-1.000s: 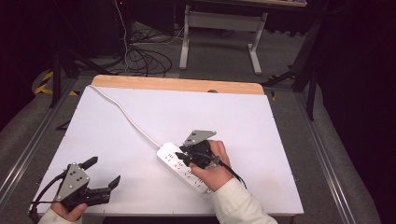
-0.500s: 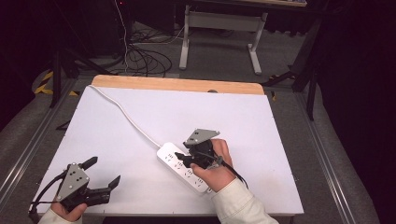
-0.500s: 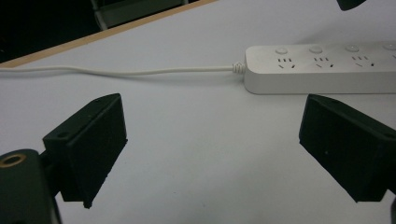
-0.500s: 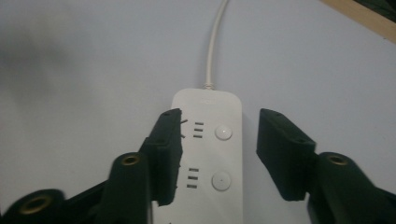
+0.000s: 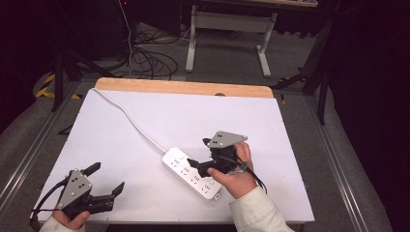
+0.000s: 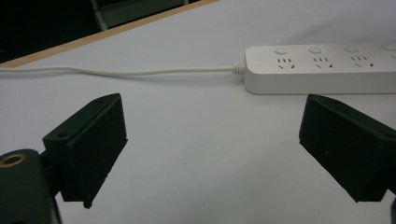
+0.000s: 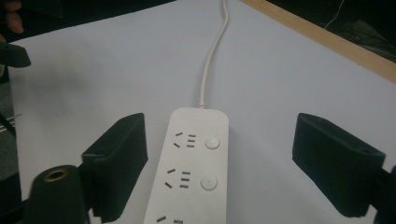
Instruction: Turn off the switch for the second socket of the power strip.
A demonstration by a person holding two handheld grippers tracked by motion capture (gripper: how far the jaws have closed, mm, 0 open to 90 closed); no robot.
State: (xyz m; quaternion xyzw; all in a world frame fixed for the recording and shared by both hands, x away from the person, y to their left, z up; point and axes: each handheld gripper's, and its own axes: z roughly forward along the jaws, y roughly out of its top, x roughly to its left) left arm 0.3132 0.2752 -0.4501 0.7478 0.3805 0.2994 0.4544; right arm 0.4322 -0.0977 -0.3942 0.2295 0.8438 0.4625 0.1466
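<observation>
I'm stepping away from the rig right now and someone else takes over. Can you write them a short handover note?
Right gripper: open, over the power strip, one jaw on each side of it; whether the jaws touch it cannot be told.
Left gripper: open, holding nothing, near the front left corner of the table.
Power strip: lies flat and slantwise near the table's middle front, its white cable running to the far left corner. Nothing is plugged into the sockets in view.
Done: the right gripper is lined up over the strip.
Left: close on the strip and handle it, probably.
</observation>
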